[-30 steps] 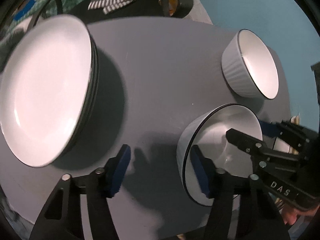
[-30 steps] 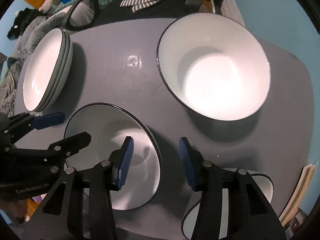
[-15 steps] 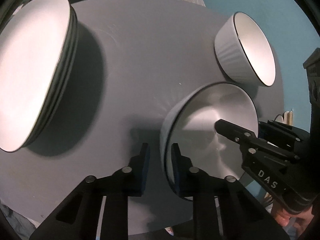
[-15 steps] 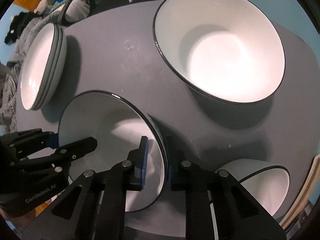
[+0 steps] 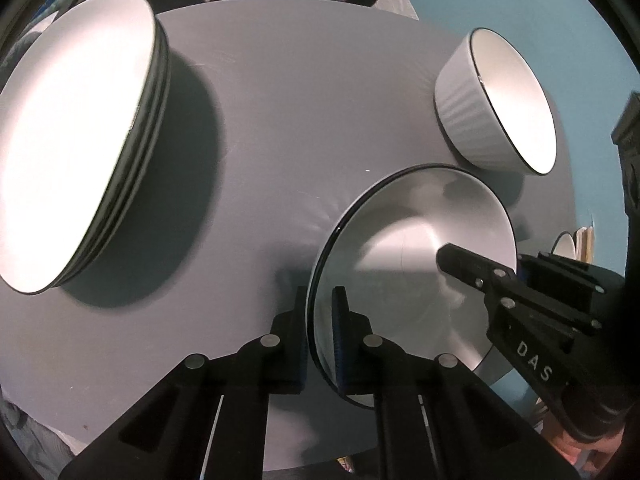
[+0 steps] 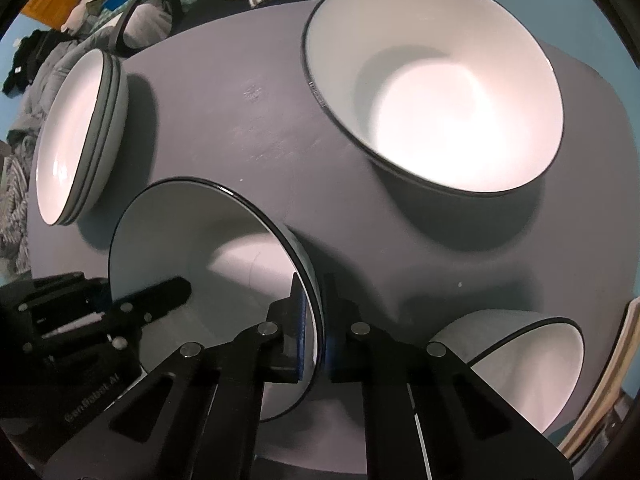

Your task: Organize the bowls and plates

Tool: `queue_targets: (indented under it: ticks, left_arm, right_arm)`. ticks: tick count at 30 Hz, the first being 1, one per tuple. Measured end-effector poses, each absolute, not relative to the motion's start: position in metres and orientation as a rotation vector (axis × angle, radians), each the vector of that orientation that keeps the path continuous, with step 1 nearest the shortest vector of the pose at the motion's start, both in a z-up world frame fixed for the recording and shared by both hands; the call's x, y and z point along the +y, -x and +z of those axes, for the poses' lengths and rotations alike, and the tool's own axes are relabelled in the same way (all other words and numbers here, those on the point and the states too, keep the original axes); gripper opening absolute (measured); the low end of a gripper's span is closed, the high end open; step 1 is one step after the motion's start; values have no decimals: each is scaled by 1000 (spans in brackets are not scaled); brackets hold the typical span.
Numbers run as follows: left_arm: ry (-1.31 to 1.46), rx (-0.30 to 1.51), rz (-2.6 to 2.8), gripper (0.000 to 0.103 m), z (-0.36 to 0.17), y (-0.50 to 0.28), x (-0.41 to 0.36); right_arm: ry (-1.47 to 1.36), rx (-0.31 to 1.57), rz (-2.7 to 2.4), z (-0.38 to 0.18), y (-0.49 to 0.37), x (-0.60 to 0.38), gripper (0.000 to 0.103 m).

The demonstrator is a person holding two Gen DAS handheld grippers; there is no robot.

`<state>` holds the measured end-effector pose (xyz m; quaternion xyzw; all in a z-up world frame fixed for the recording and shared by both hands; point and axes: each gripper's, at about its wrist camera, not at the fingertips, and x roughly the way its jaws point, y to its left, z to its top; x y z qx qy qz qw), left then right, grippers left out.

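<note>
- We have the left hand-held gripper (image 5: 320,334) clamped on the near-left rim of the shallow bowl (image 5: 416,256); its jaws have just been closing, the rim between them.
- Our right hand-held gripper (image 6: 314,328) has likewise just closed and pinches the opposite rim of the same bowl, so the bowl lies between our two hands, on the grey surface (image 5: 288,112).
- The stack of plates (image 5: 72,140) sits well off to the left; the big bowl (image 6: 436,80) lies ahead of the right hand, nearer.
- We judge a level two-handed lift comes next.
</note>
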<state>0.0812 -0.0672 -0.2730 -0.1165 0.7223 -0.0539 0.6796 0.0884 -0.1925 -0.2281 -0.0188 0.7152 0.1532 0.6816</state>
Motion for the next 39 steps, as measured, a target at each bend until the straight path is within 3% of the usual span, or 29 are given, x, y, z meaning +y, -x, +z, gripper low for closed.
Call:
queue_targets:
  ticks: [26, 39]
  left_arm:
    - [183, 1514, -228, 9, -192, -118, -98]
    - [113, 1496, -262, 9, -198, -174, -144]
  right_arm:
    - [22, 1503, 269, -157, -106, -212, 6]
    - [-29, 1477, 210, -155, -161, -230, 6]
